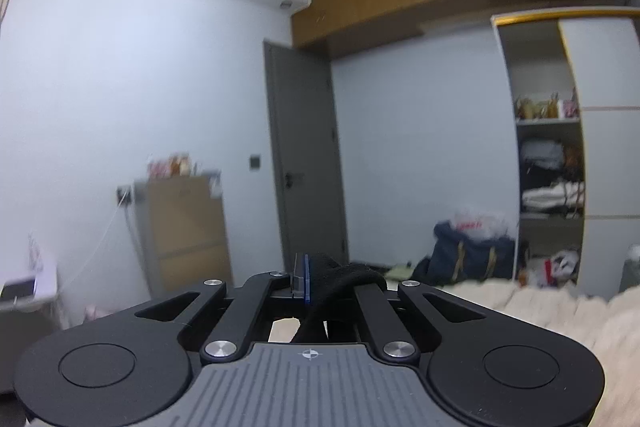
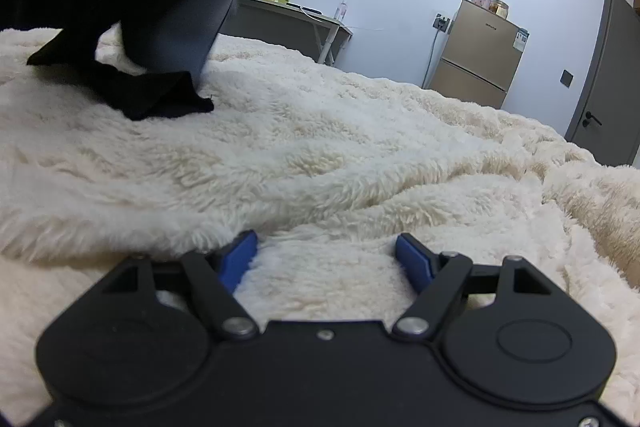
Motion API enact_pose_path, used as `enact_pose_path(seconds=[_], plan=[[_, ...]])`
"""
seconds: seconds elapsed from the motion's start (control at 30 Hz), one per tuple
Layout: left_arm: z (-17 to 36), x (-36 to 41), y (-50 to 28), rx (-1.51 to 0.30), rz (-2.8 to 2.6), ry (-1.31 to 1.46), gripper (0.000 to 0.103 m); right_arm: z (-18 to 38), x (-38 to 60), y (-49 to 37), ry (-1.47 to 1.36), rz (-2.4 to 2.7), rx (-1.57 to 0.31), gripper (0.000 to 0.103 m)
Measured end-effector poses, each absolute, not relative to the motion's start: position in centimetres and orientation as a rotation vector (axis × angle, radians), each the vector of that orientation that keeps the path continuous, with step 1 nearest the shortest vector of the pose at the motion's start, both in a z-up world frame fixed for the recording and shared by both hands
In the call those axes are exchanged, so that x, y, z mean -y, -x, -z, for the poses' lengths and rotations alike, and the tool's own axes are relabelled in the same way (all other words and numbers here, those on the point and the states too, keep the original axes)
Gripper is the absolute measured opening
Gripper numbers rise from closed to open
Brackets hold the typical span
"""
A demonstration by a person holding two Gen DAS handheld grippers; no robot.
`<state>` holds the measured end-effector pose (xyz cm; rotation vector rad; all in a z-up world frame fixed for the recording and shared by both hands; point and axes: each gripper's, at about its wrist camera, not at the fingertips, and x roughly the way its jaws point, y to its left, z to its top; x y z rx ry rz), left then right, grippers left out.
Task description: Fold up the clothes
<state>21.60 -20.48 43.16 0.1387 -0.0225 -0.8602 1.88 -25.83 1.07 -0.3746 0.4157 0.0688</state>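
Left gripper (image 1: 316,281): clamped on a black garment (image 1: 340,283), held raised | right gripper (image 2: 326,259): spread wide, nothing held, low over cream fleece blanket (image 2: 320,131) | garment's hem apparently trailed onto the blanket's far left.

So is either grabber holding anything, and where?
The left gripper pinches the black garment by an edge. The right gripper is open, holding nothing.

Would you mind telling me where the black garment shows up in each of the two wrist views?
Left wrist: the black garment sits at bottom centre, pinched between the fingers of the left gripper.
Right wrist: it hangs from the top left, with its lower end resting on the cream blanket.
Shared landmark: the tan fridge, left of centre in the left view and at upper right in the right view.
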Motion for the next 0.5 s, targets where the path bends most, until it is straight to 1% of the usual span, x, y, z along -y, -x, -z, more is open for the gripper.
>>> enact_pose_path(seconds=[0.2, 0.37, 0.47, 0.5], plan=[[-51.5, 20.6, -20.1, 0.148, 0.795, -0.094, 0.001, -1.0, 25.8, -1.7, 0.377, -0.069, -0.41, 0.075], [-57.0, 17.3, -19.9, 0.212, 0.664, 0.024, 0.001, -1.1, 25.8, -1.7, 0.377, -0.069, -0.409, 0.075], [-56.9, 14.4, -20.5, 0.175, 0.589, 0.054, 0.002, -1.2, 25.8, -1.7, 0.378, -0.068, -0.409, 0.075], [-54.0, 13.5, -20.7, 0.133, 0.555, 0.023, 0.003, -1.2, 25.8, -1.7, 0.378, -0.068, -0.409, 0.075]])
